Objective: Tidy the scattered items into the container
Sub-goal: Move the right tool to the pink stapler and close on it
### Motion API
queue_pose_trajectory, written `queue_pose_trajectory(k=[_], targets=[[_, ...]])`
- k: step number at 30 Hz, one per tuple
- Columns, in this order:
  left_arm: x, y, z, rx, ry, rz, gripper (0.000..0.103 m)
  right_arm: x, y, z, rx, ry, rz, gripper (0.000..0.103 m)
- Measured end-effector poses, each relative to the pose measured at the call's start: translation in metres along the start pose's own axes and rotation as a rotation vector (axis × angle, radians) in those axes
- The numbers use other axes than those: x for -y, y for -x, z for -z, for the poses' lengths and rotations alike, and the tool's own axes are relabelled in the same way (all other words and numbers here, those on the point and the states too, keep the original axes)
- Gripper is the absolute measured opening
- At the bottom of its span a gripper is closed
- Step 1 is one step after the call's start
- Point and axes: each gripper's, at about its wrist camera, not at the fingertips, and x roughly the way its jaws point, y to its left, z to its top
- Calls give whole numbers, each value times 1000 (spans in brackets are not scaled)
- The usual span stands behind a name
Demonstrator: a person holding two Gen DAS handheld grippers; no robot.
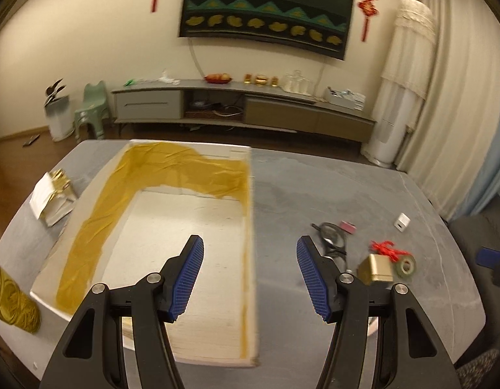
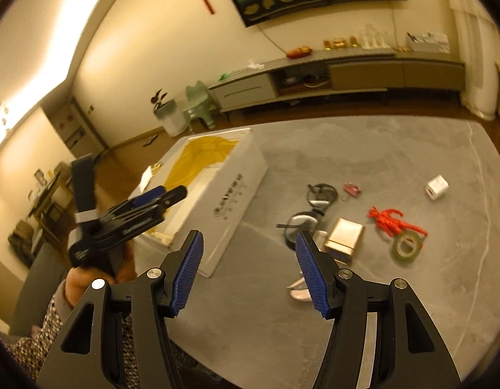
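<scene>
Both grippers are spread wide with nothing in them; the left gripper [image 1: 250, 278] hovers over the right edge of the white box [image 1: 185, 227], probably parked there because that's the drop spot; the right gripper [image 2: 248, 272] hangs above the grey table [image 2: 347, 155], aimed toward the clutter, so I'd guess it does the fetching. Box is empty apart from its gold lining [image 1: 126, 194]. Everything else sits loose to its right: goggles [image 2: 314, 207], gold box [image 2: 344, 236], red knot [image 2: 391, 220], tape roll [image 2: 407, 246], pink thing [image 2: 352, 188] (maybe a clip, too blurry), white charger [image 2: 437, 187] furthest out.
</scene>
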Motion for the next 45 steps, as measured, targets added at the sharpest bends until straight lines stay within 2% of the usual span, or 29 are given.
queue_pose_trajectory(k=[6,12,16,21,27,28,29,34,35,36,37,38,39,42,45], targets=[[55,-7,10,-15,-125,104,61,46,-19,18,-63,-111,14,63],[110,-29,39,-102,-244,212,61,73,-22,27,-82,-166,-3,63],[139,-55,63,-180,-324,195,61,85,-36,38,-111,-182,-4,63],[136,-83,81,-248,-303,153,61,102,-55,53,-164,-229,29,62],[129,-93,86,-276,-259,205,61,122,-74,70,-204,-299,17,61],[131,-95,88,-281,-258,214,61,124,-76,72,-209,-312,13,60],[132,-97,90,-288,-261,222,61,128,-78,74,-215,-330,8,54],[146,-108,104,-310,-284,250,61,140,-82,79,-228,-392,-21,52],[149,-110,106,-318,-275,270,60,140,-82,79,-230,-394,-23,52],[153,-113,109,-342,-266,303,52,140,-82,80,-229,-395,-25,52],[156,-115,112,-367,-257,334,48,140,-82,80,-228,-394,-26,52],[159,-115,114,-388,-244,380,46,140,-82,80,-228,-392,-27,52],[162,-114,115,-393,-244,392,45,140,-81,80,-228,-389,-25,52],[162,-110,113,-375,-244,370,45,136,-81,80,-229,-360,-18,52],[148,-106,104,-364,-169,373,45,129,-87,81,-236,-325,-5,53]])
